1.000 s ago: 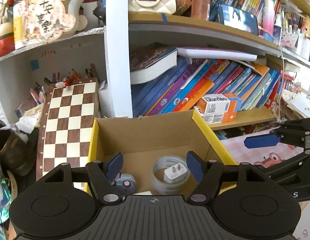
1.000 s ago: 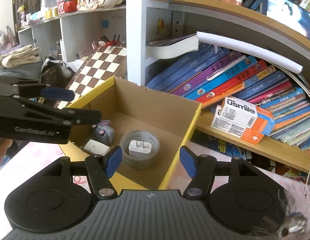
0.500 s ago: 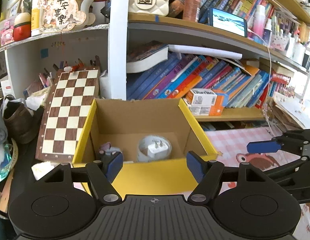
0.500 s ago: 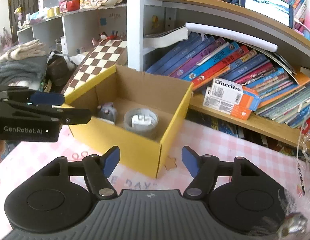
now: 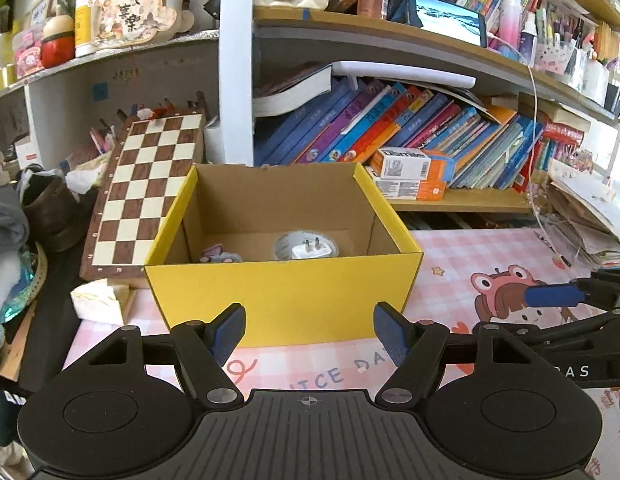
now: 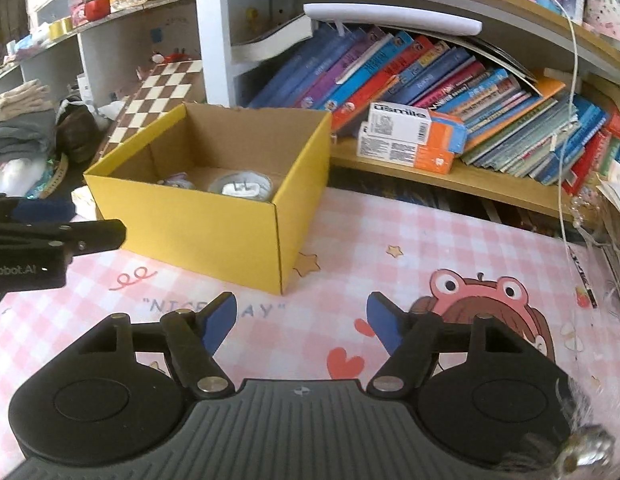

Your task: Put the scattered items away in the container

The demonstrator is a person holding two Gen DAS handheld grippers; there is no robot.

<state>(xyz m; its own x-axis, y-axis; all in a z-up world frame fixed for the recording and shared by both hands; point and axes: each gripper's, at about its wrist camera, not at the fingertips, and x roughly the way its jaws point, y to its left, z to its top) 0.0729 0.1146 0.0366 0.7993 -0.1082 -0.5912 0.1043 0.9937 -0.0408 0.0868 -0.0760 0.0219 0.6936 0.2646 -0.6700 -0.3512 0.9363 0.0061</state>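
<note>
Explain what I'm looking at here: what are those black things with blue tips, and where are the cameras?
They are two hand-held grippers; a person works them, no robot arm. Each carries a wide-angle camera looking along its own two fingers. One picture is from the left gripper, the other from the right gripper. Both are open and hold nothing. On the pink checked mat stands a yellow cardboard box. Inside it are a roll of tape with a white plug in its middle, and a small toy. Crowded bookshelves stand behind.
</note>
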